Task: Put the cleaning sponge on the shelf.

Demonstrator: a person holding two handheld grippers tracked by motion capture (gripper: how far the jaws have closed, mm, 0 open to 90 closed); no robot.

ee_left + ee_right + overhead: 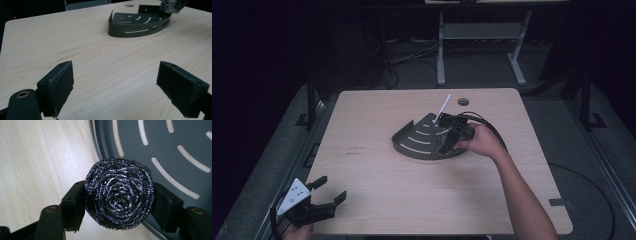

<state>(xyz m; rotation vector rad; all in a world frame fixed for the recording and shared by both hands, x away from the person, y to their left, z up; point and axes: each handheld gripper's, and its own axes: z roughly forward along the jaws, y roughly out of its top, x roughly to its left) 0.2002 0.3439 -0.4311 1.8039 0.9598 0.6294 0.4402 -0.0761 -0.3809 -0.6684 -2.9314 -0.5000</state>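
- High view: a pale wooden table (377, 200) carries a dark grey, fan-shaped metal corner rack with curved slots (419, 140) a little right of the middle.
- The right gripper (447, 137) sits over the right part of that rack, held by a hand that reaches in from the near right; a thin white stick (442, 107) slants up from the rack's far side.
- Right gripper view: the two black jaws are pressed against either side of a round, coiled steel-wool scouring pad (119, 193), which is clamped between them.
- The pad hangs above the rack's curved rim, partly over the slotted floor and partly over bare wood.
- The left gripper (328, 196) rests at the near left corner of the table, well apart from the rack.
- Left gripper view: its jaws stand wide apart with nothing between them, just table surface; the rack (140, 23) lies far ahead, with the pad (172, 6) at its far right end.
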